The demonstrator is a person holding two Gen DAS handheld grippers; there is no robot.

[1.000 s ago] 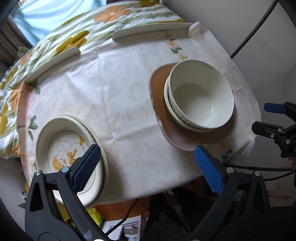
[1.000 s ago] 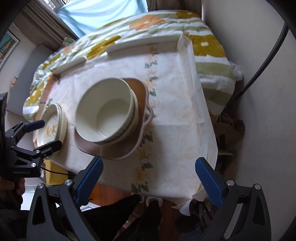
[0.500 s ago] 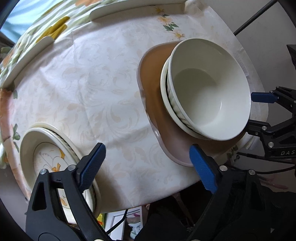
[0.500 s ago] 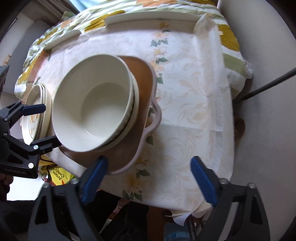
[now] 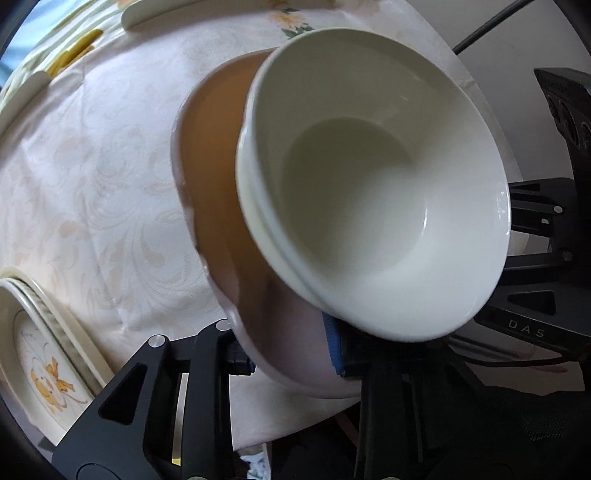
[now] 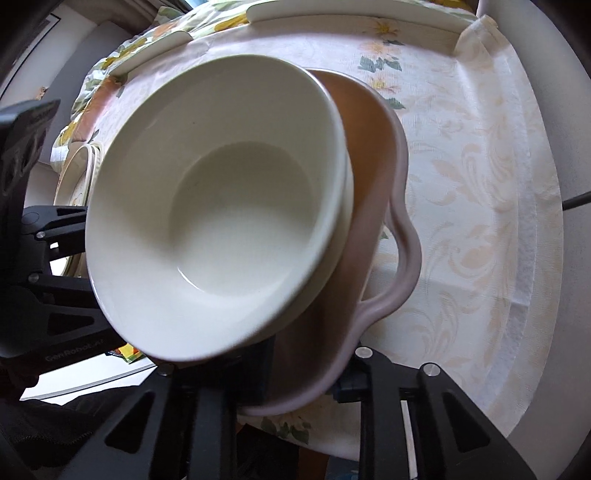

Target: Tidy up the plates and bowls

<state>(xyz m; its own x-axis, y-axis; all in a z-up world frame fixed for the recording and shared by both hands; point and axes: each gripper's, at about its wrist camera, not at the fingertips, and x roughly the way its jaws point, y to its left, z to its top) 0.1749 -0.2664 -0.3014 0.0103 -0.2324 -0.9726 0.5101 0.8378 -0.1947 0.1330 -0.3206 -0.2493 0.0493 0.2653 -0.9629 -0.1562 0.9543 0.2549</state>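
Two stacked white bowls (image 5: 376,192) sit on a brown dish with a pale pink rim (image 5: 210,173). My left gripper (image 5: 288,354) is shut on the near rim of the dish, one finger under it and the blue pad (image 5: 332,343) on top. In the right wrist view the same bowls (image 6: 218,206) fill the middle, on the dish (image 6: 373,184). My right gripper (image 6: 306,373) is shut on the dish's rim close to its loop handle (image 6: 406,258). Each gripper appears at the edge of the other's view.
A stack of cream plates with a yellow duck picture (image 5: 40,354) lies at the table's left edge. The table has a pale floral cloth (image 6: 480,166). Long white pieces (image 6: 347,14) lie along its far side. A black cable (image 5: 480,33) runs behind.
Both grippers moved forward to the brown dish and closed on its near rim, one from each side. The bowls now fill both views.
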